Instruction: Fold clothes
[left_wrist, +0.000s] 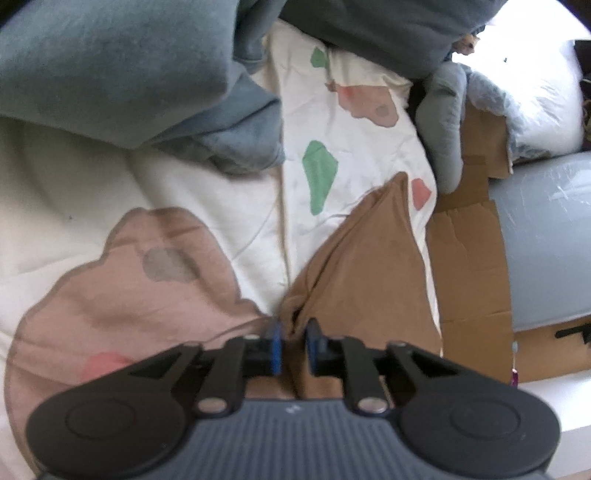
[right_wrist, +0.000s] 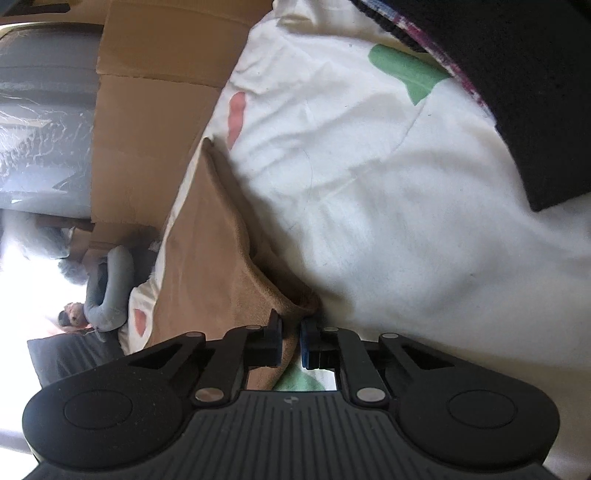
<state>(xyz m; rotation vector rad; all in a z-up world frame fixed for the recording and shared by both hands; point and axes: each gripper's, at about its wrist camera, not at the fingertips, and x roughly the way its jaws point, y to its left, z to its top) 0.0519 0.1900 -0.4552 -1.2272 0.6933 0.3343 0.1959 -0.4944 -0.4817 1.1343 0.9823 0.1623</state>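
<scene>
1. Brown garment lies on the patterned bedspread, near its edge.
2. Left hand-held gripper pinches a brown fold.
3. Right hand-held gripper pinches the garment's hem.

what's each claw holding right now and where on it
Both hold the brown garment: the left claw pinches a bunched corner of it, the right claw its folded edge.
</scene>
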